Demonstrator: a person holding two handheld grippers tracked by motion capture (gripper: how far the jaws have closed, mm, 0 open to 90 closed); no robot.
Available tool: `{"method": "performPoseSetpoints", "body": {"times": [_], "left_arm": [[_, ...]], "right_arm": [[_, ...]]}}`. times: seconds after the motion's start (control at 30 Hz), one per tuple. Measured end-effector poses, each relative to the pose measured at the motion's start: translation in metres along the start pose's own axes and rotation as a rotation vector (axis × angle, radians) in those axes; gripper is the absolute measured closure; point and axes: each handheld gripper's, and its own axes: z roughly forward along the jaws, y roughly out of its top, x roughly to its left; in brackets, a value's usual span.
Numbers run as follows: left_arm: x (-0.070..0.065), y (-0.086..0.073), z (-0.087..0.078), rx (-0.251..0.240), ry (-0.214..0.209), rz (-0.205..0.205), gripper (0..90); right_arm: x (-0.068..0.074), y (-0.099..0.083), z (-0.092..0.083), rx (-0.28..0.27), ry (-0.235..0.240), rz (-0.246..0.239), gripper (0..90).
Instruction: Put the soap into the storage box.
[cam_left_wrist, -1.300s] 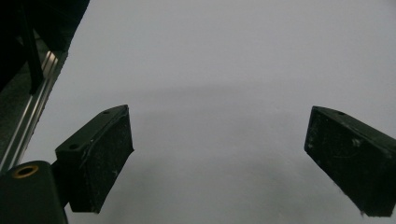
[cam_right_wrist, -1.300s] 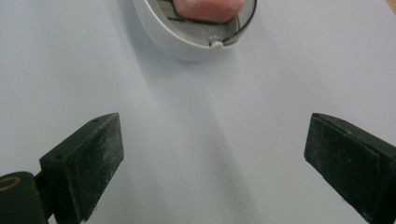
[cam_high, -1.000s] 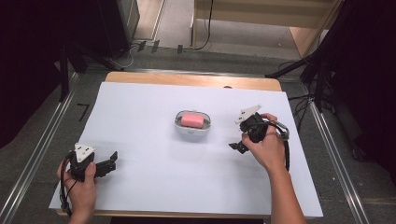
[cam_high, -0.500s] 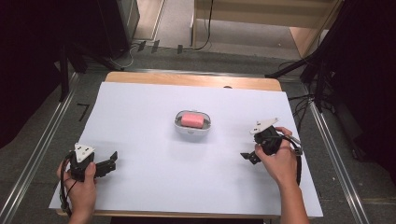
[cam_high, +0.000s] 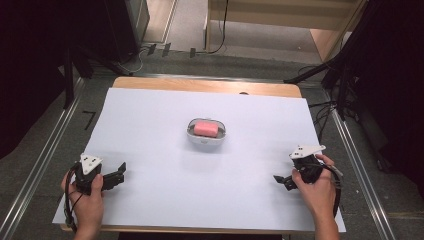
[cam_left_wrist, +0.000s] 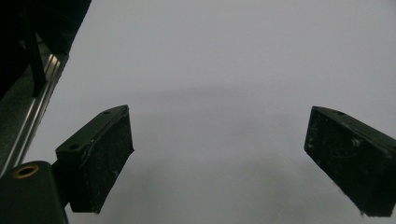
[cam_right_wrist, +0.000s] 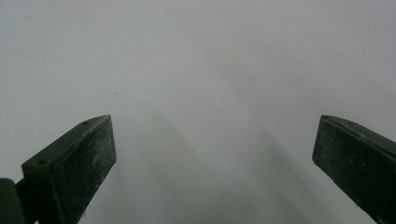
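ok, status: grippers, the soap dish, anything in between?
Left hand-held gripper open, empty. Right hand-held gripper open, empty. Pink soap in white dish, mid-table, untouched. Nothing between.

Soap (cam_high: 205, 128) in dish (cam_high: 205, 141), mid-table (cam_high: 150, 115); claws at near corners, well apart.

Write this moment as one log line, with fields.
left gripper: open, empty | right gripper: open, empty | pink soap: in white dish, table centre, untouched

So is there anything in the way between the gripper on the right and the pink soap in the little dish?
Nothing visible. Only bare white table cover lies between the right gripper and the pink soap in its dish at the middle. The right gripper's jaws stand wide open over plain white surface.
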Motion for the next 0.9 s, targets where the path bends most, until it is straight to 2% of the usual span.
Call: {"method": "performPoseSetpoints", "body": {"times": [0.17,0.37,0.57,0.7,0.73,0.8,0.83,0.87,0.9], "left_arm": [[-0.001,0.000,0.000,-0.002,0.002,0.002,8.5],[-0.001,0.000,0.000,-0.002,0.001,0.009,8.5],[-0.001,0.000,0.000,-0.004,0.004,0.014,8.5],[-0.002,0.000,0.000,-0.009,0.005,0.016,8.5],[-0.002,0.000,0.000,-0.007,0.004,0.016,8.5],[-0.001,0.000,0.000,-0.006,0.003,0.016,8.5],[-0.001,0.000,0.000,-0.007,0.003,0.018,8.5],[-0.001,0.000,0.000,-0.007,0.003,0.018,8.5],[-0.002,0.000,0.000,-0.006,0.004,0.019,8.5]], "right_arm": [[-0.001,-0.017,-0.008,-0.047,-0.007,0.041,0.0],[0.000,-0.034,-0.015,-0.073,-0.014,0.065,0.0],[-0.002,-0.057,-0.025,-0.139,-0.027,0.120,0.0],[-0.002,-0.066,-0.028,-0.167,-0.031,0.150,0.0],[-0.001,-0.071,-0.031,-0.179,-0.068,0.185,0.1],[-0.001,-0.077,-0.035,-0.194,-0.092,0.214,6.2],[0.000,-0.080,-0.037,-0.203,-0.109,0.232,13.5],[0.000,-0.080,-0.037,-0.203,-0.109,0.232,13.5],[0.000,-0.083,-0.039,-0.211,-0.130,0.250,18.3]]}}
